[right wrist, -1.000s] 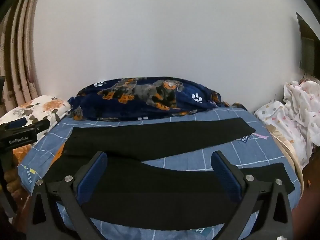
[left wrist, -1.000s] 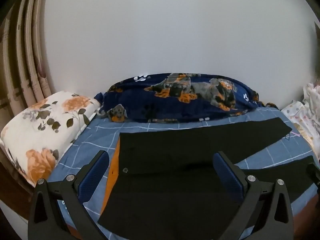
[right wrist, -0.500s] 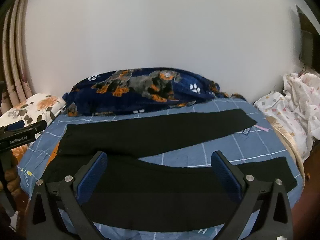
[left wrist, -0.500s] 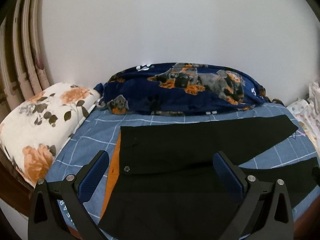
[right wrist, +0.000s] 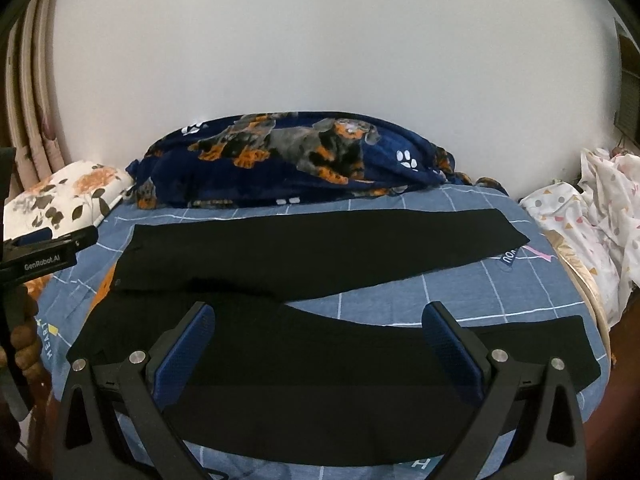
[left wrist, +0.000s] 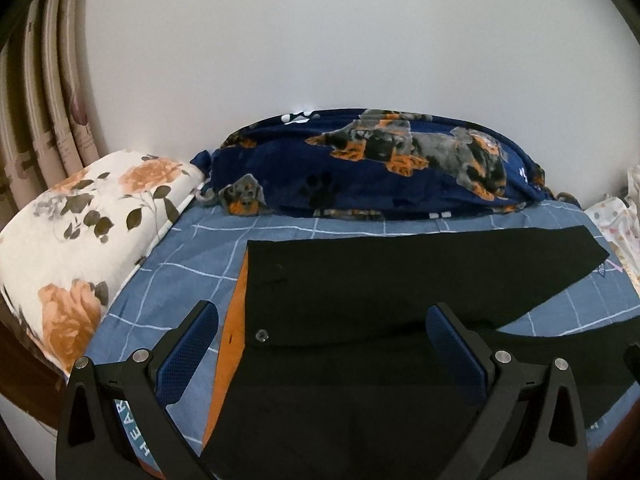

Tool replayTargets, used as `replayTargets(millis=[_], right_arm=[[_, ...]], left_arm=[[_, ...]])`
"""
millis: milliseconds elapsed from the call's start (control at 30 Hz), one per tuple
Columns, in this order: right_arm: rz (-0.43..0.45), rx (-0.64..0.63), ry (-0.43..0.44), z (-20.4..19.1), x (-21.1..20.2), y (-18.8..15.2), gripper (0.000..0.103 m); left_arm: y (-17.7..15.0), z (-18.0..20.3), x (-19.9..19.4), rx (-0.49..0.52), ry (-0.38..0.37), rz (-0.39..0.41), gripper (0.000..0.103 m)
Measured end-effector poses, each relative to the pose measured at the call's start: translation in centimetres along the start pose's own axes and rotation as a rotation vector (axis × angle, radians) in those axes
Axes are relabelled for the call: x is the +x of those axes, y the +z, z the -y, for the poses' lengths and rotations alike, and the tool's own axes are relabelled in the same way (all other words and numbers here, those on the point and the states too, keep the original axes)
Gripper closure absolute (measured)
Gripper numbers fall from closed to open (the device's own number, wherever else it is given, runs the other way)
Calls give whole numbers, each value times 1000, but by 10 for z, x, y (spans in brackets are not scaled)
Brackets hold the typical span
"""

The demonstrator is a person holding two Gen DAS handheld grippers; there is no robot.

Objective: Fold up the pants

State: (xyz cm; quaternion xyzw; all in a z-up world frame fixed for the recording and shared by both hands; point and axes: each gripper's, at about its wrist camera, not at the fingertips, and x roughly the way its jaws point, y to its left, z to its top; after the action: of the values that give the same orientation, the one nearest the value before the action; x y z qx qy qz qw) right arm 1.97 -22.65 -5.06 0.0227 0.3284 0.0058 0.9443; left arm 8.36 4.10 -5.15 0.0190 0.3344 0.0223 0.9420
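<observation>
Black fabric fills the near half of both views: the pants (right wrist: 320,264) lie flat on the bed (right wrist: 460,292), opened out so the two legs spread apart from the waist like a V, with a wedge of blue checked sheet showing between them. Taking the pants as your landmark, the waist end sits at their left, where an orange lining (left wrist: 234,320) shows along the edge and a small metal snap (left wrist: 262,335) is visible on the waistband. The far leg runs rightward and ends in a slanted hem near a printed label on the sheet; the near leg runs along the bed's front edge.

Your left gripper (left wrist: 320,344) hovers just above the waist part of the pants, its blue-padded fingers (left wrist: 188,356) spread wide with nothing between them. Your right gripper (right wrist: 320,340) hangs over the near leg, equally wide apart and holding nothing. In the right wrist view you can see the left gripper's body at the far left edge, with your hand (right wrist: 24,344) wrapped around its handle.

Beyond the pants, against the white wall, lies a navy dog-print blanket (right wrist: 296,160). Left of the pants' waist rests a floral pillow (left wrist: 88,248), and past the leg hems to the right is a heap of pale patterned bedding (right wrist: 592,216).
</observation>
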Motion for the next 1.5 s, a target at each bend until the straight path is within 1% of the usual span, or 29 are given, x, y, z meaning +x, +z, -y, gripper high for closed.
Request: replayTargets(millis=[100,267,467,600,667,700,767,833,900,933,967,1000,1067,1133,1233,1333,1400,1467,1500], right_arm=[[-9,-3,-1,-4,3,-1,0],[-25,-14,2,-8,10,0,0],[-52,-33,13,-16,23,0,0],[-77,-35,18,-17,34,0,0],[-92,-28,19,-16,41,-2,0],[-99,-26,19,-16,44,-3,0],[-113,-19,18,-15,50,-4,0],[-137,-7,22,-14,59,-6,0],[-157,3,26,-13,67,-8,0],[-170,7,26,-13,71,-9,0],[-183,10,27,-13,76,-10,0],[-189,10,28,-13,78,-11,0],[-201,5,24,-15,83,-12,0],[-214,-2,18,-17,88,-14,0],[-231,-6,11,-18,95,-16,0],[-248,-1,2,-17,101,-18,0],[-261,5,-1,-15,105,-19,0],[-270,12,-1,-14,109,-20,0],[-274,15,1,-14,110,-20,0]], left_arm=[[1,-4,3,2,4,5,0],[4,-16,19,7,3,-19,0],[12,-44,58,34,-64,-58,0],[18,-88,103,-42,-93,-132,1],[20,-114,126,-91,-165,-179,2],[22,-127,139,-116,-182,-201,2],[24,-151,163,-174,-168,-248,2],[26,-164,182,-196,-200,-250,3],[31,-169,201,-174,-209,-247,6],[32,-169,209,-155,-228,-252,17],[35,-167,218,-132,-266,-257,30],[37,-164,227,-101,-305,-269,34],[41,-154,247,-30,-337,-299,42],[44,-147,264,21,-339,-320,43],[47,-146,285,48,-333,-335,43],[47,-149,302,44,-381,-363,43],[46,-146,311,58,-392,-378,43],[44,-144,320,47,-429,-397,45],[47,-143,322,41,-447,-387,46]])
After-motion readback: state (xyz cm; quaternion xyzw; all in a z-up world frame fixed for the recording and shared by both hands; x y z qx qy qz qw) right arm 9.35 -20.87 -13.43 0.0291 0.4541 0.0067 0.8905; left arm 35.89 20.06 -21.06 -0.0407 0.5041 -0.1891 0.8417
